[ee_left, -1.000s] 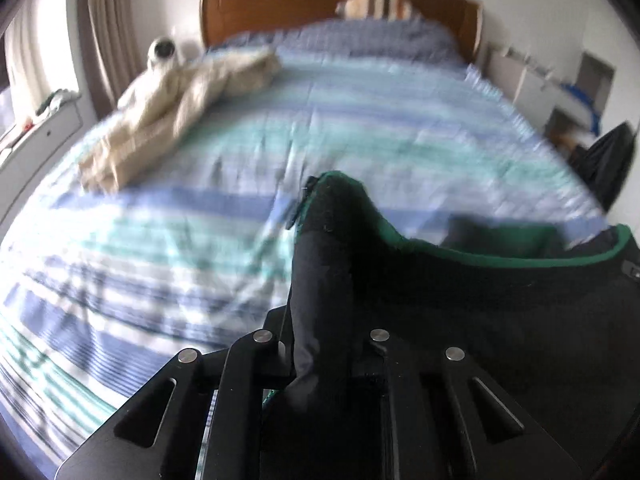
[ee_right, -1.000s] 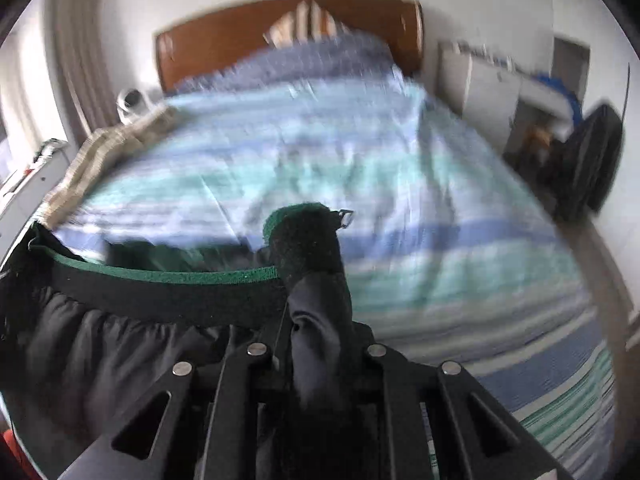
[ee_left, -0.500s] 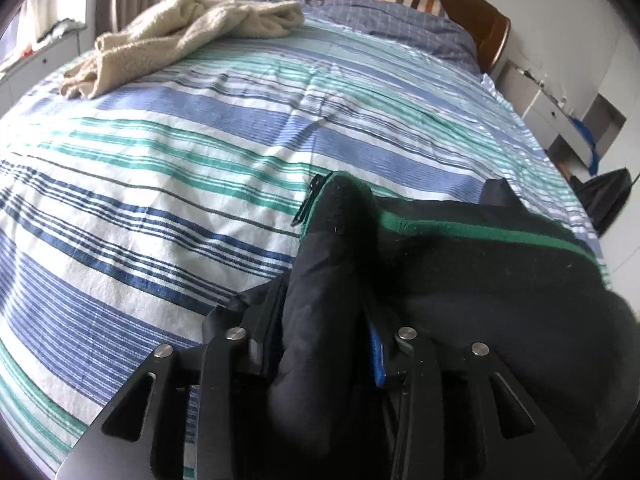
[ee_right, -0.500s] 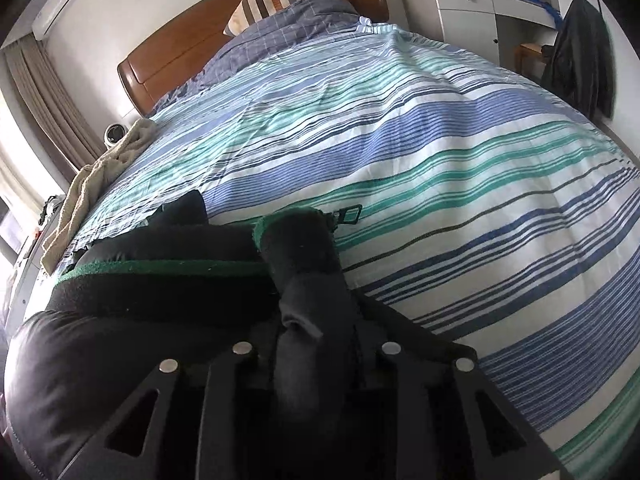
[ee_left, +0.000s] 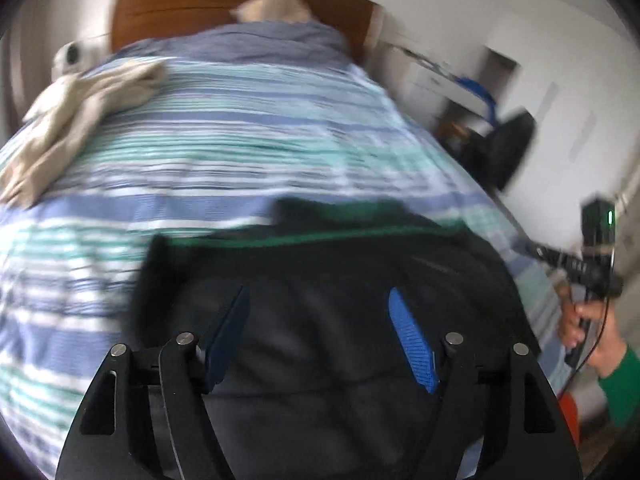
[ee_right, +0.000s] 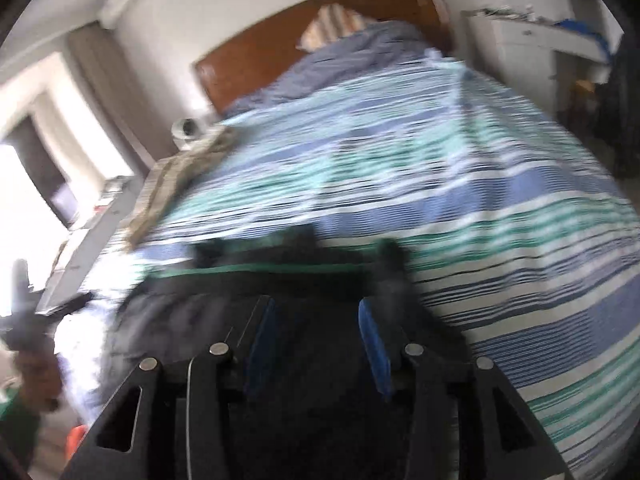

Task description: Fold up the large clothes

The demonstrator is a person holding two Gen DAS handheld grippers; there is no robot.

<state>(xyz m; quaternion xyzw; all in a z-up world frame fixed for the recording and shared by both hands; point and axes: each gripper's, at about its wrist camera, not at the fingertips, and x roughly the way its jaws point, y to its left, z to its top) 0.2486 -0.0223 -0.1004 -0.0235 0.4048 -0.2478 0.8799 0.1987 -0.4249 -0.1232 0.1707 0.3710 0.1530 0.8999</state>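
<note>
Left wrist view: the left claw (ee_left: pixel 316 332) has just been opening and holds nothing, with the black garment (ee_left: pixel 328 264) lying directly ahead and below on the striped bed (ee_left: pixel 224 148), its green-trimmed edge running crosswise. Right wrist view: the right claw (ee_right: pixel 316 344), also just opening and empty, faces the same garment's right end, so each claw sits nearest its own end.

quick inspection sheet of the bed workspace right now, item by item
surface: striped bedspread on a bed with a wooden headboard.
job's things: black garment with green trim lying at the near edge of the bed, free of both tools.
clutter: beige garment heaped at the far left; striped pillow at the headboard.
grippers: left tool and right tool open, jaws just opened, nothing pinched.
cables: thin cable hanging by the right hand.
surroundings: white cabinet, curtain; image blurred.
</note>
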